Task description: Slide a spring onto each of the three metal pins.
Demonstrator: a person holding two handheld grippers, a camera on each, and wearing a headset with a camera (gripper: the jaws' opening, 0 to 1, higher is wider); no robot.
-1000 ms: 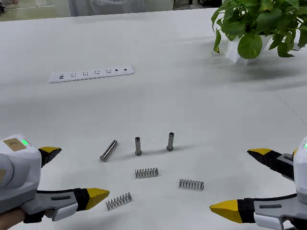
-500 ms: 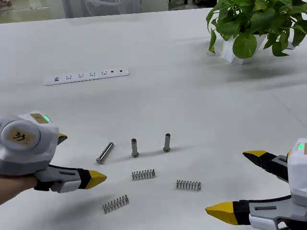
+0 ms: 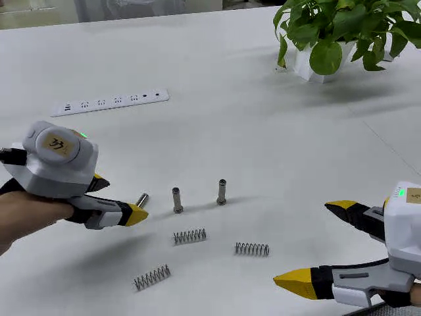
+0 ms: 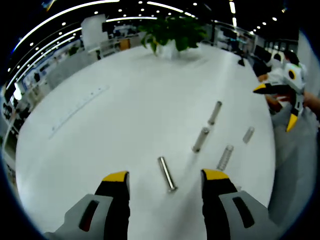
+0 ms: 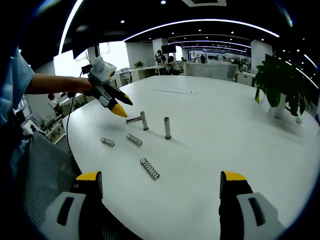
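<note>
White table (image 3: 263,131) in an open office, with a power strip (image 3: 110,103) and a plant (image 3: 335,33) toward its far side. Near the front edge we see three pins in a row: the lying pin (image 4: 166,173) on its side, then the middle pin (image 3: 177,199) and the right pin (image 3: 222,191), both upright. The springs (image 3: 189,236) lie loose in front of them, none yet on a pin.

The left gripper (image 3: 122,199) is low over the table with its jaws wide apart and holding nothing. In the left gripper view the lying pin sits between the two tips, its long axis running roughly forward along the jaws, headed end nearest the tongs. Whether a tip touches it we cannot tell, as the gripper hides most of the pin in the head view. We judge this pin to be the left hand's target, to be gripped and stood up or held for a spring.

The right gripper (image 3: 312,243) hangs at the near right, jaws equally wide and empty, well apart from the springs
</note>
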